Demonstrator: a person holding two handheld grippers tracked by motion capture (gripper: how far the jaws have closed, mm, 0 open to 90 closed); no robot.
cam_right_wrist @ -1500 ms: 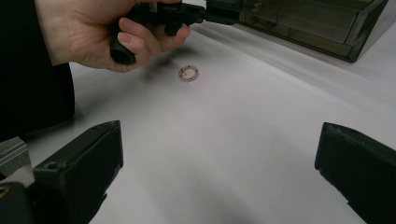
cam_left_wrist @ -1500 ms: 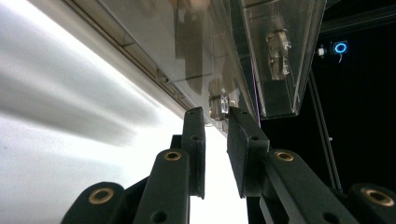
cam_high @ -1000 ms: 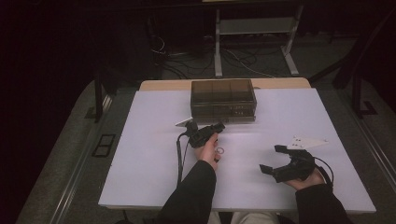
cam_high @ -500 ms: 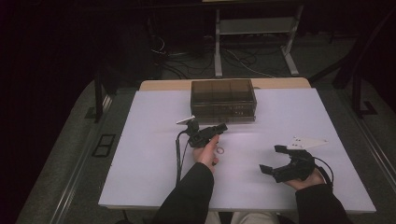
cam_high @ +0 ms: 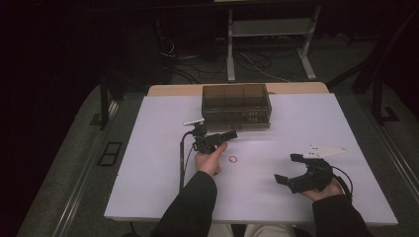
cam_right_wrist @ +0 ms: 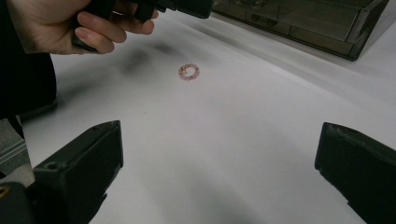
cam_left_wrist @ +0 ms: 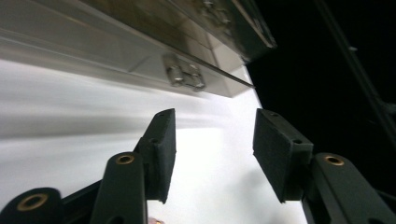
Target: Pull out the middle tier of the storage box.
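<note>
Fingers near shut compartment box

Small pink ring on the white counter

It lies flat at mid-frame, touching nothing.

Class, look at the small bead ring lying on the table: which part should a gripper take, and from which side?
Take the ring across its thin band, coming from straight above: it lies flat on the white table, so a level approach finds no edge. The right gripper, open and empty, looks handiest.
</note>
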